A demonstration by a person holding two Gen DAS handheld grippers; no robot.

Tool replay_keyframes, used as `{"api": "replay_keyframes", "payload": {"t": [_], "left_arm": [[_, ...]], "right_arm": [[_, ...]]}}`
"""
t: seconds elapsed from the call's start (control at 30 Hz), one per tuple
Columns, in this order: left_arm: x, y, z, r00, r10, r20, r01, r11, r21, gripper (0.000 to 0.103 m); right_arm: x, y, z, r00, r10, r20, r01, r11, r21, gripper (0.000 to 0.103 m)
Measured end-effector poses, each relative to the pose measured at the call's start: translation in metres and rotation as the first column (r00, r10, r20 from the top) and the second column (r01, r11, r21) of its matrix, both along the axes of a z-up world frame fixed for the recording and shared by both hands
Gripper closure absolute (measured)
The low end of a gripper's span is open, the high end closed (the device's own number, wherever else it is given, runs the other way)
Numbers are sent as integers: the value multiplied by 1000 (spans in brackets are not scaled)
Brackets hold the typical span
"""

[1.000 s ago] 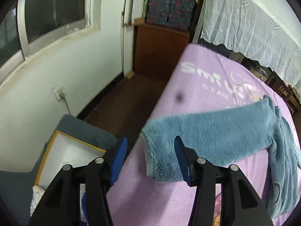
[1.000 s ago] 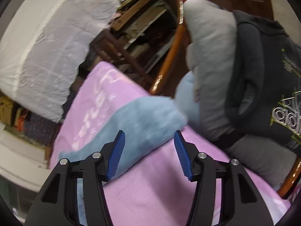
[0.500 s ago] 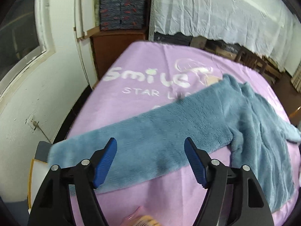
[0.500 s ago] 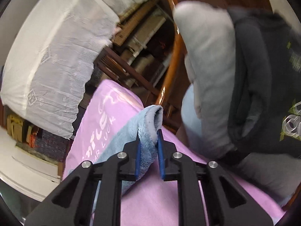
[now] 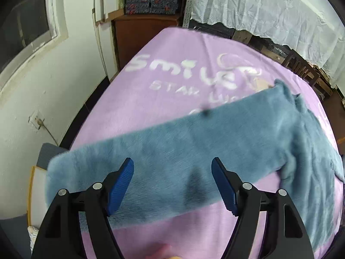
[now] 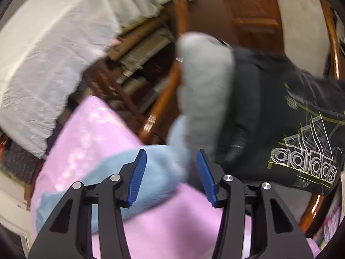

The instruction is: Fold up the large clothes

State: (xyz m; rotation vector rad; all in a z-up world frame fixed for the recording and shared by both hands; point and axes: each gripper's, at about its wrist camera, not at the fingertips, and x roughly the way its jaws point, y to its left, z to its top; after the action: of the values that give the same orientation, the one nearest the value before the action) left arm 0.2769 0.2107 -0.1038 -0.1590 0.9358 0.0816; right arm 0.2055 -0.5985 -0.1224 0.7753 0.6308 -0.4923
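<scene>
A fluffy blue-grey garment (image 5: 194, 146) lies spread across the purple bed cover (image 5: 172, 75), one long sleeve reaching the left edge. My left gripper (image 5: 172, 183) is open and empty, hovering just above the sleeve. In the right wrist view the other sleeve end (image 6: 155, 172) lies on the purple cover (image 6: 172, 226) near the bed's edge. My right gripper (image 6: 172, 174) is open over that sleeve end, holding nothing.
A wooden chair (image 6: 163, 99) draped with a grey garment (image 6: 204, 90) and a black adidas hoodie (image 6: 291, 129) stands past the bed's right edge. A white wall (image 5: 54, 86), a wooden cabinet (image 5: 140, 34) and a white lace curtain (image 5: 269, 10) surround the bed.
My right gripper was shut on the sleeve end half a second ago; it has opened and the sleeve lies on the bed. My left gripper stayed open and shifted slightly over the other sleeve.
</scene>
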Motion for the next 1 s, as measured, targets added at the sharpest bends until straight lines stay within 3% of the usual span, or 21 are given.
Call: {"api": "replay_keyframes", "payload": {"t": [0.1,0.2,0.33,0.43,0.5,0.53,0.6,0.67,0.7,0.77,0.8,0.9,1.0], "left_arm": [[8,-42,23,999,-50,15,50,999,6,28],[17,-97,39,993,-118,29,118,993,1,24],[30,-164,41,976,-212,58,213,977,-18,20],[44,-207,24,955,-288,66,290,957,-18,20],[53,-221,10,944,-324,67,326,945,-18,20],[60,-225,-1,941,-335,54,336,941,-23,20],[74,-221,-22,945,-327,11,327,944,-50,20],[85,-210,-38,953,-300,-37,297,953,-66,20],[86,-204,-41,951,-307,-13,306,950,-66,19],[84,-198,-39,950,-311,-11,310,949,-53,19],[81,-190,-37,949,-315,-2,314,946,-87,19],[68,-163,-26,965,-262,13,262,957,-127,19],[40,-125,-21,983,-184,11,184,973,-139,18]], "right_arm": [[16,48,30,985,160,69,-159,987,-26,55],[44,120,52,927,365,88,-359,930,-76,54],[77,218,56,801,595,65,-586,802,-110,54],[103,283,49,665,743,78,-736,670,-96,54],[112,309,41,595,796,111,-797,602,-52,54],[119,317,35,565,815,128,-821,571,-14,54],[129,324,20,536,832,145,-844,534,57,54],[139,324,4,539,834,118,-841,528,115,54],[143,321,-7,551,830,85,-831,537,143,54],[148,309,-18,571,814,110,-815,544,200,65],[149,301,-19,590,800,109,-799,560,221,68],[137,273,-18,681,731,49,-727,666,170,73],[111,257,-11,697,715,48,-712,684,160,68]]}}
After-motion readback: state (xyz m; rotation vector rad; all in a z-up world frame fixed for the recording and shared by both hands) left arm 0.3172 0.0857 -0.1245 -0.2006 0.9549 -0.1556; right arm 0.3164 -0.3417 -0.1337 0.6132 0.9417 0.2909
